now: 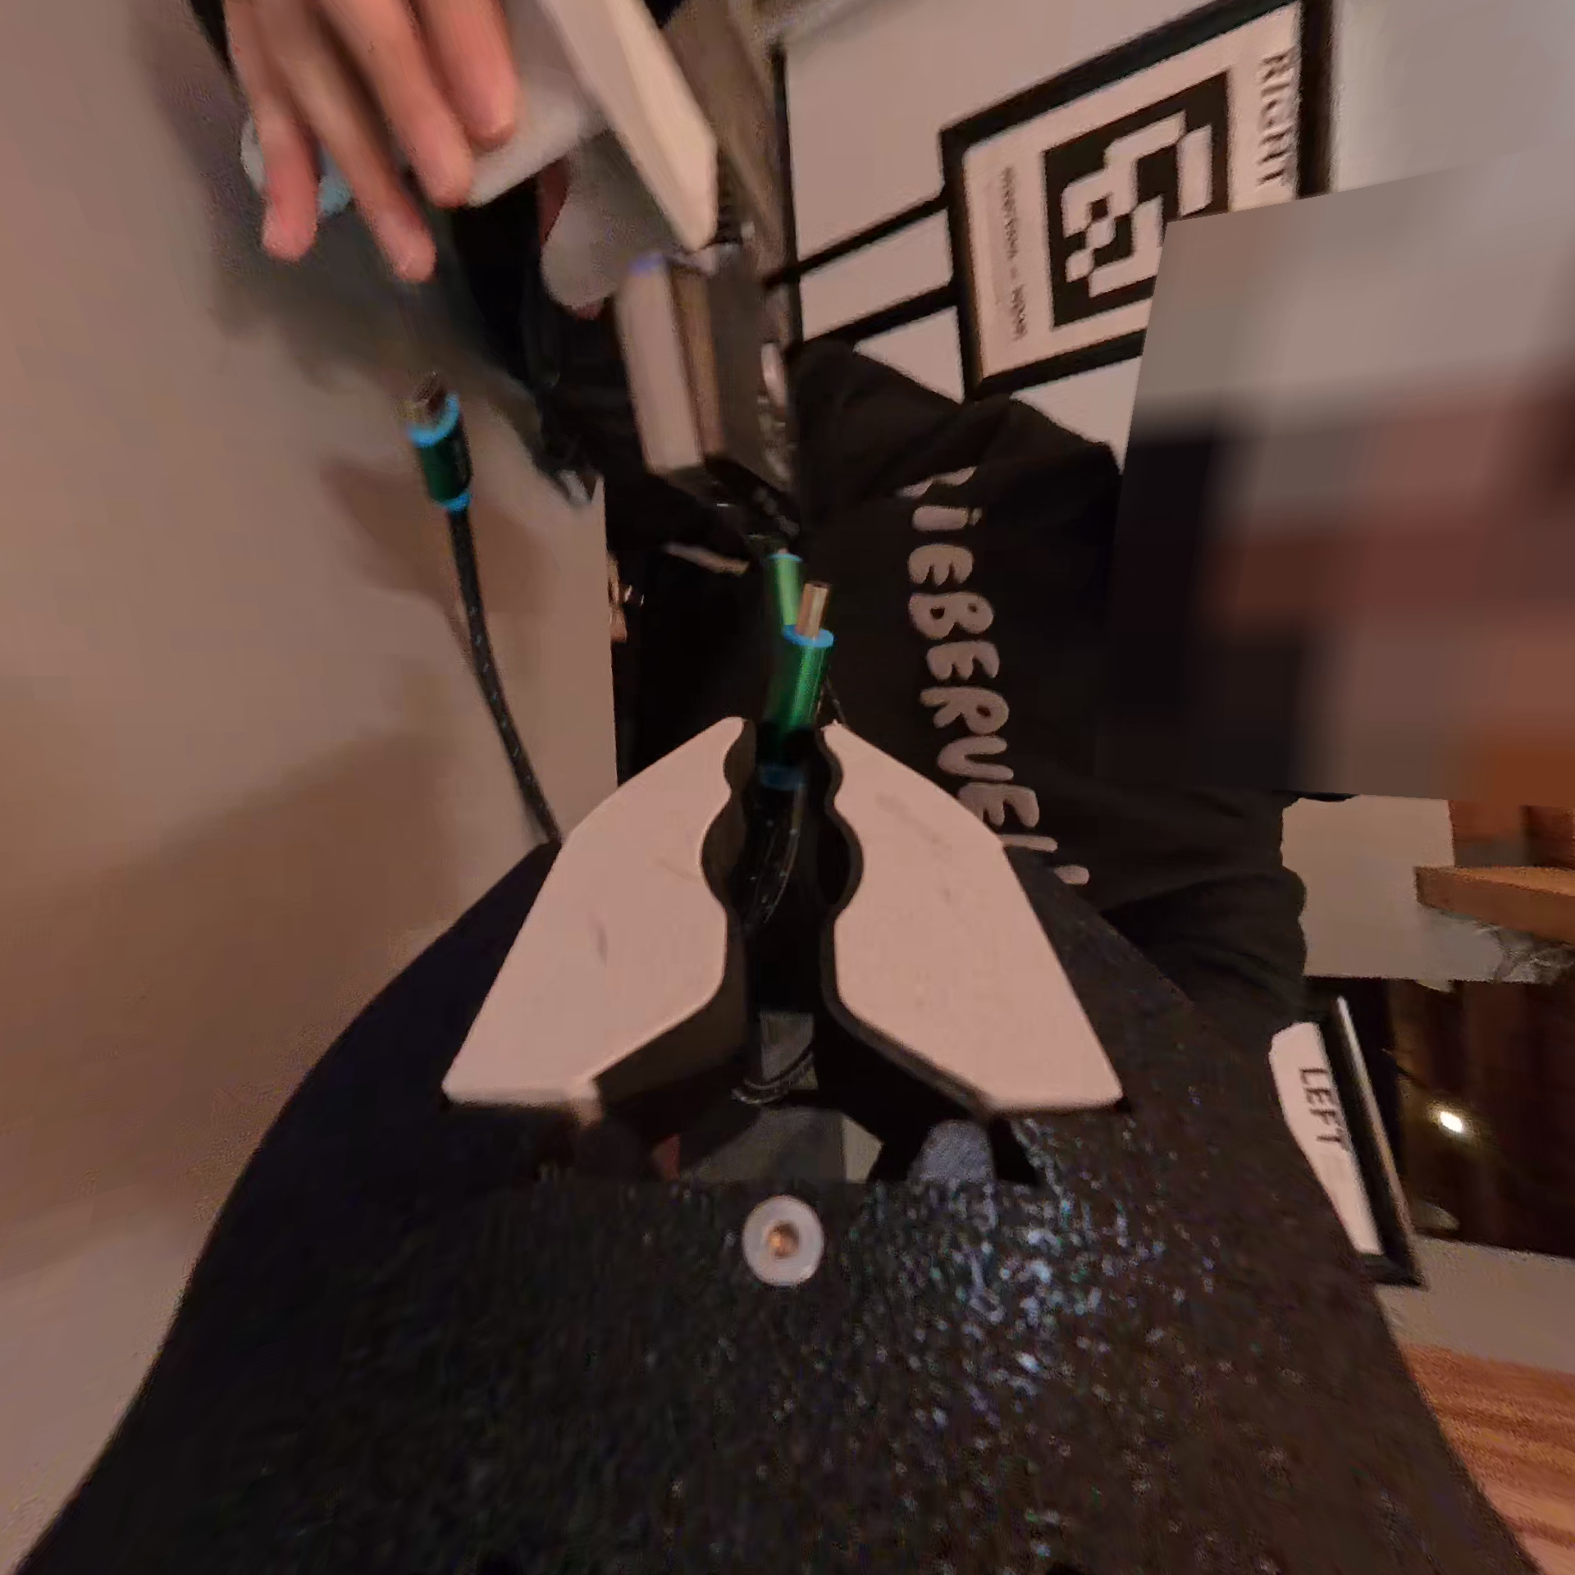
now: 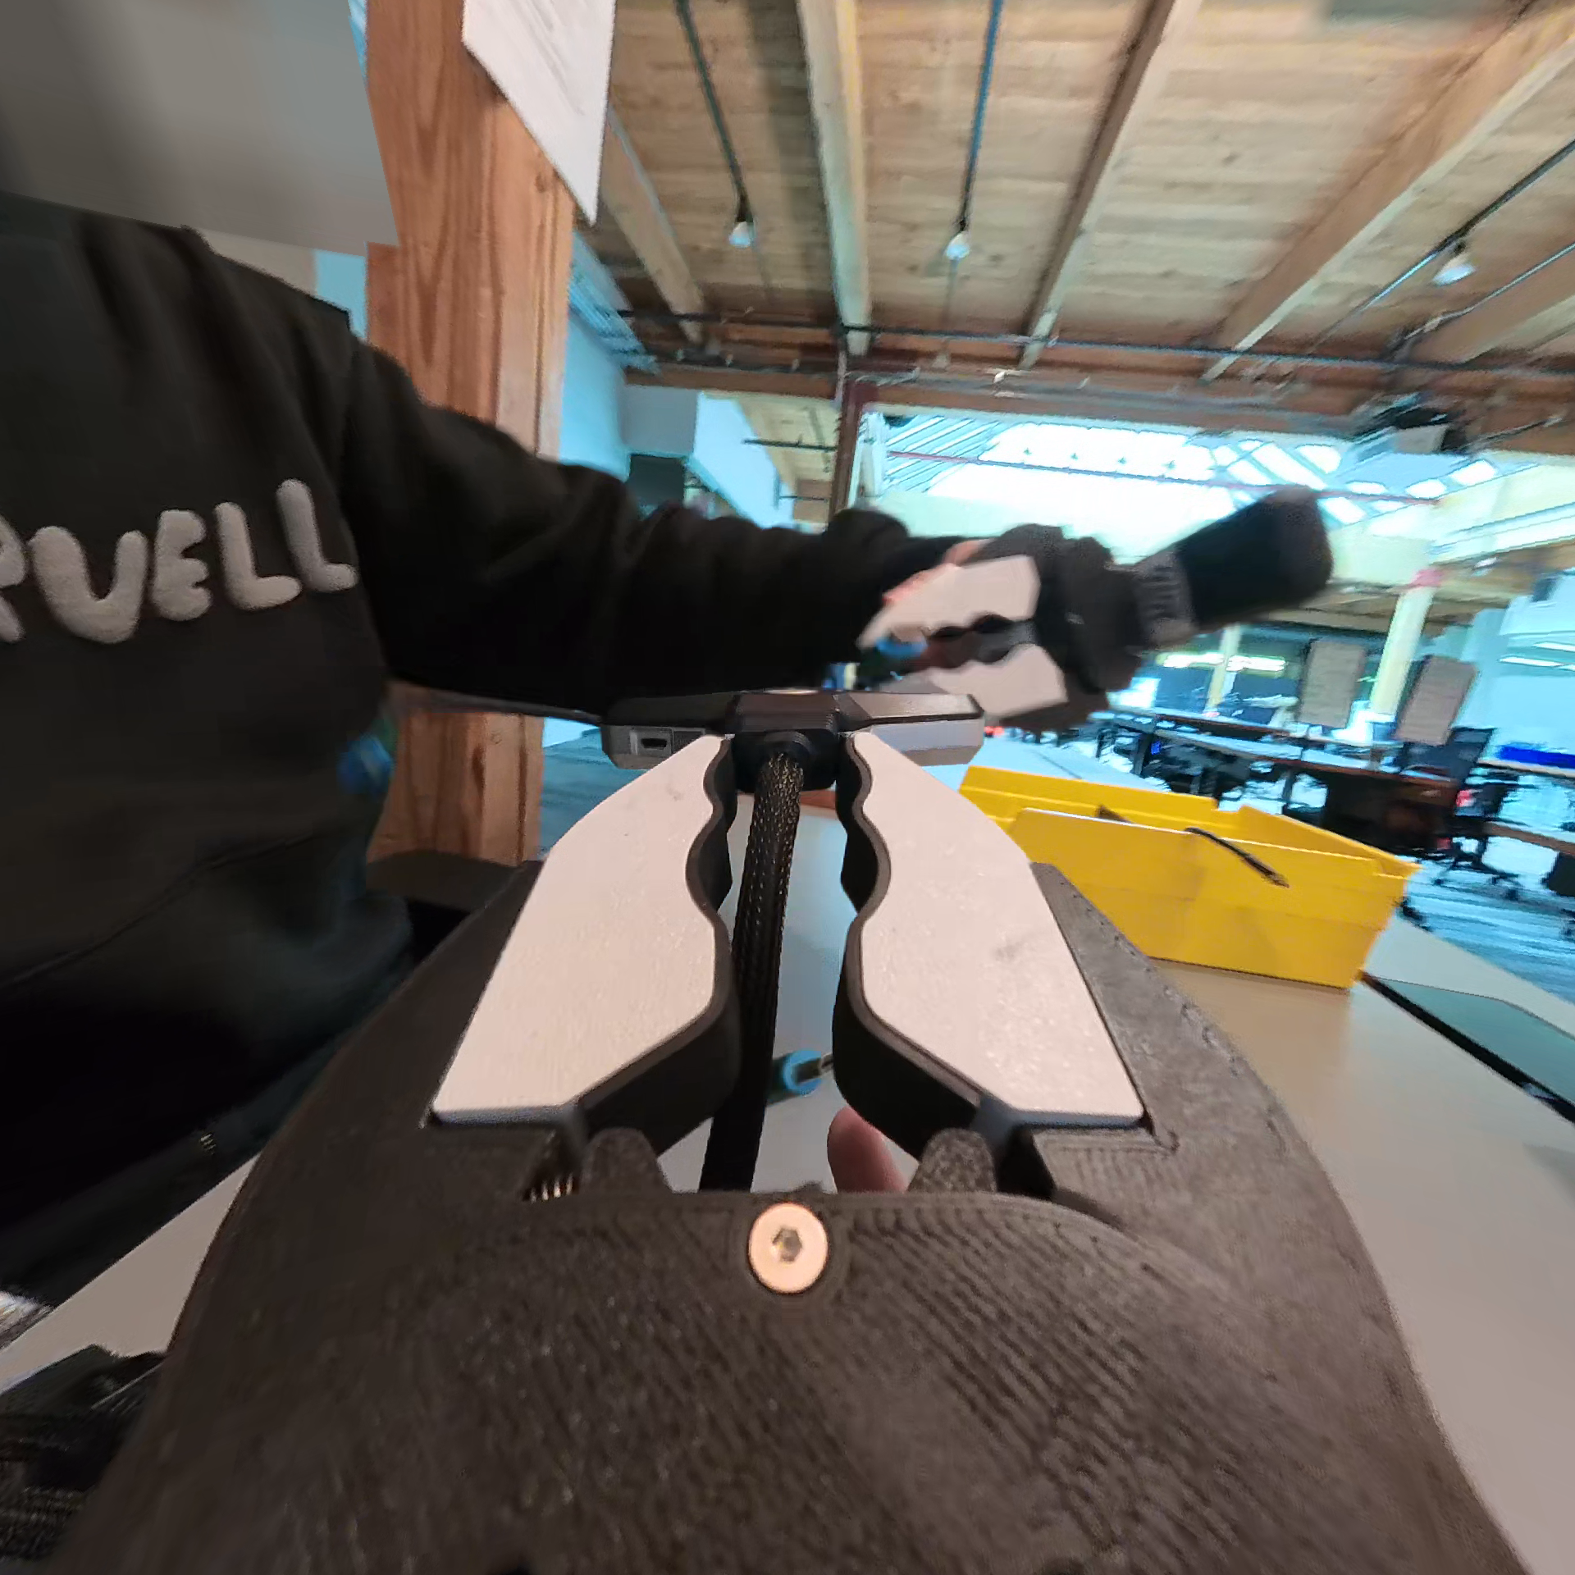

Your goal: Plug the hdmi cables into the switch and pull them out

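Three green metallic HDMI plugs with blue collars show in the left wrist view. One green plug with a gold tip [image 1: 797, 673] sits at centre frame, clamped between the white fingers of the left gripper [image 1: 788, 741]; its long axis runs up the frame, tip tilted slightly right and pointing away from the camera. A second green plug [image 1: 780, 584] stands just behind it, partly hidden. A third green plug [image 1: 441, 447] hangs at left of centre on a black braided cable [image 1: 494, 673], tip toward the upper left.

One flat grey and black HDMI switch [image 2: 793, 724] appears in the right wrist view at centre frame, long axis left to right, held at the tips of the right gripper [image 2: 788, 754], whose white fingers close on the black collar of the switch's braided pigtail [image 2: 763, 903]; that cable runs down the frame between the fingers.

Beyond, a person's black sleeve [image 2: 554, 579] reaches right. Two yellow plastic bins [image 2: 1193, 886] sit nested on the pale table [image 2: 1406, 1150] at right.
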Tool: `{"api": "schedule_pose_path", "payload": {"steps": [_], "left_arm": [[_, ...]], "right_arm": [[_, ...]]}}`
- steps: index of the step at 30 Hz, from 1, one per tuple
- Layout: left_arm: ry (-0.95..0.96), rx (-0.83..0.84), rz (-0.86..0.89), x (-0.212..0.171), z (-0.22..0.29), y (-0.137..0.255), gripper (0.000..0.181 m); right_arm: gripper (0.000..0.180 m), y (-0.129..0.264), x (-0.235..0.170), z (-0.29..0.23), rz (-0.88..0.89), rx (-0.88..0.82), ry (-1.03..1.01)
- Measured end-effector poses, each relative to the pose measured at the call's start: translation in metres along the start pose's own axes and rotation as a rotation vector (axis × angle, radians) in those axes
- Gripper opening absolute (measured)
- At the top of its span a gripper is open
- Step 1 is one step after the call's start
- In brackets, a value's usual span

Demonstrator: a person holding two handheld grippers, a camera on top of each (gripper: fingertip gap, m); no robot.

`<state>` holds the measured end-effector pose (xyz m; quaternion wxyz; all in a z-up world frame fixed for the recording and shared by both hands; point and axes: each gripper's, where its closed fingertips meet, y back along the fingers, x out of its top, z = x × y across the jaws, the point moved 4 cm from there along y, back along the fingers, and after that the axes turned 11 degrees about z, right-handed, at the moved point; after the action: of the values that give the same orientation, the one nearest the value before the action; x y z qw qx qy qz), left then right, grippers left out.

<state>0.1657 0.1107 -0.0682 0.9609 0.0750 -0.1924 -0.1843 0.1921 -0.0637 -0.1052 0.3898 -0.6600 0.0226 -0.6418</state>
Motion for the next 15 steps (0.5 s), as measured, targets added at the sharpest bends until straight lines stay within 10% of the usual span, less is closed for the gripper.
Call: {"api": "schedule_pose_path", "payload": {"steps": [15], "left_arm": [[0.174,0.012,-0.470,0.002,-0.021,-0.024,0.011]], "right_arm": [[0.023,0.000,-0.012,0.003,-0.041,0.045,-0.054]]}}
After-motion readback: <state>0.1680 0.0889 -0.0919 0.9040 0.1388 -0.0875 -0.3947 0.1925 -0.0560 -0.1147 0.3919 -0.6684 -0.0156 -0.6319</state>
